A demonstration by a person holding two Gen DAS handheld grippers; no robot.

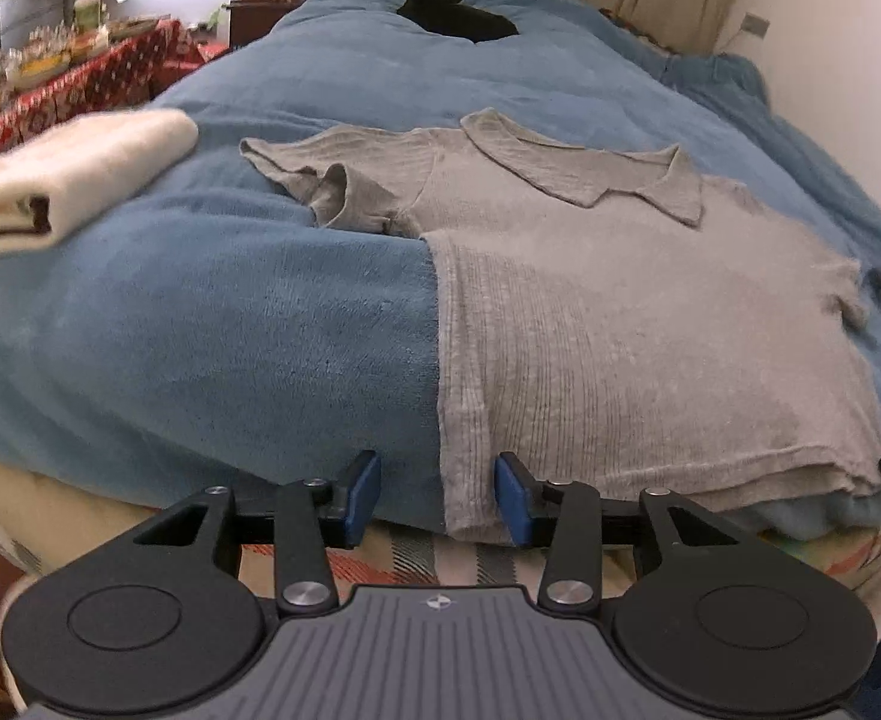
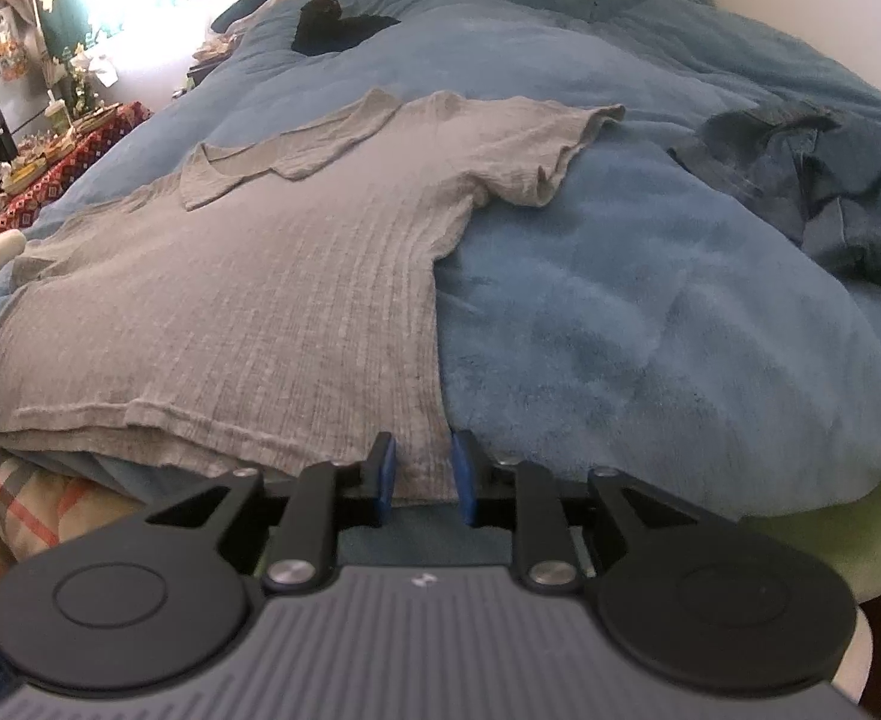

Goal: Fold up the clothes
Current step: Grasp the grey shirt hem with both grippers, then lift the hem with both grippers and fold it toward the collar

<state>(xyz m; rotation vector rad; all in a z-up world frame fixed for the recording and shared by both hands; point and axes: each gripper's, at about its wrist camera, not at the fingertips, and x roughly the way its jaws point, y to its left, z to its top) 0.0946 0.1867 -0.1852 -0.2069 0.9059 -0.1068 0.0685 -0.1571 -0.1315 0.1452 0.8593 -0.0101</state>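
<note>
A grey ribbed collared shirt (image 1: 620, 312) lies flat on a blue blanket (image 1: 230, 324), collar away from me. My left gripper (image 1: 438, 495) is open at the shirt's near left hem corner, with the corner between its blue pads. In the right wrist view the same shirt (image 2: 248, 300) lies spread, and my right gripper (image 2: 421, 471) is open around the near right hem corner. The pads stand a little apart from the cloth on both sides. The tip of the other gripper shows at the edge of each view.
A folded cream garment (image 1: 62, 180) lies left of the shirt. A crumpled dark blue garment (image 2: 812, 180) lies at the right. A black cat (image 1: 452, 12) rests far back on the bed. A cluttered red-cloth table (image 1: 68, 78) stands at the left.
</note>
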